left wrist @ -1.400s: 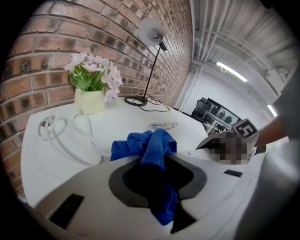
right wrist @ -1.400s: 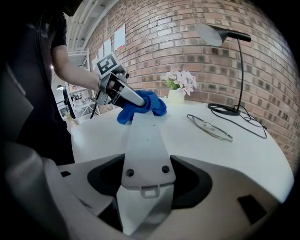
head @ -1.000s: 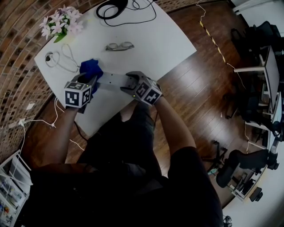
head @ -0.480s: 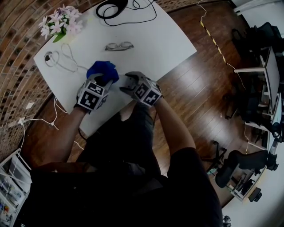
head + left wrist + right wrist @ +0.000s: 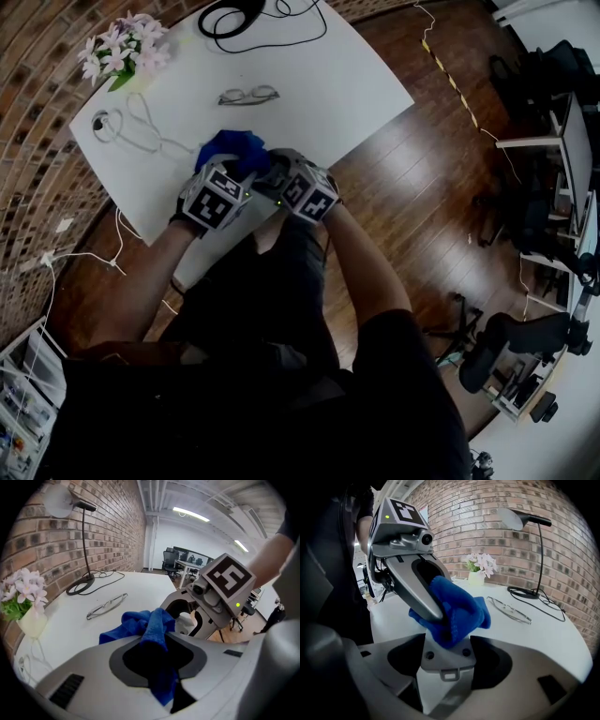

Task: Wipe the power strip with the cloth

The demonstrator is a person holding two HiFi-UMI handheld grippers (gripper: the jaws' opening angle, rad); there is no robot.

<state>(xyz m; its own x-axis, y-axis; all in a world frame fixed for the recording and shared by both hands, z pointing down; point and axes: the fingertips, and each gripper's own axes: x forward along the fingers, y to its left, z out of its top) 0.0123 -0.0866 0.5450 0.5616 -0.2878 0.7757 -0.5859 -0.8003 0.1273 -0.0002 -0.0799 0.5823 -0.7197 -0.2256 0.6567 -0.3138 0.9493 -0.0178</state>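
Head view:
- The two tools meet by the near edge of the white table point(image 5: 361, 89).
- The left gripper point(image 5: 239, 173) and the right gripper point(image 5: 274, 175) have their marker cubes almost side by side.
- The blue cloth point(image 5: 234, 148) is bunched at the left gripper's tip.
- The power strip lies under the tools and is mostly covered from here.
- Farther back on the table are glasses point(image 5: 248, 95). Flowers point(image 5: 122, 49) stand at the far left corner.

Left gripper view:
- The jaws are clamped on the cloth. One fold is pinched between them and a tail hangs back toward the camera.
- The rest of the cloth is heaped just past the tips.
- The right gripper is directly ahead, cube uppermost, with something white inside its jaws (too small here to say what).
- The glasses lie beyond on the tabletop, and the flowers stand at left against the brick wall point(image 5: 108, 531).

Right gripper view:
- The jaws are closed on one end of the power strip point(image 5: 443, 660), and both pads touch its sides.
- The held end is pale grey, with two screw holes and a small slot showing.
- The cloth sits on the strip just beyond the jaws. The left gripper presses it down, slanting in from the upper left.
- The glasses are off to the right, apart from the cloth.
- A lamp point(image 5: 513, 518) stands near the wall behind them.
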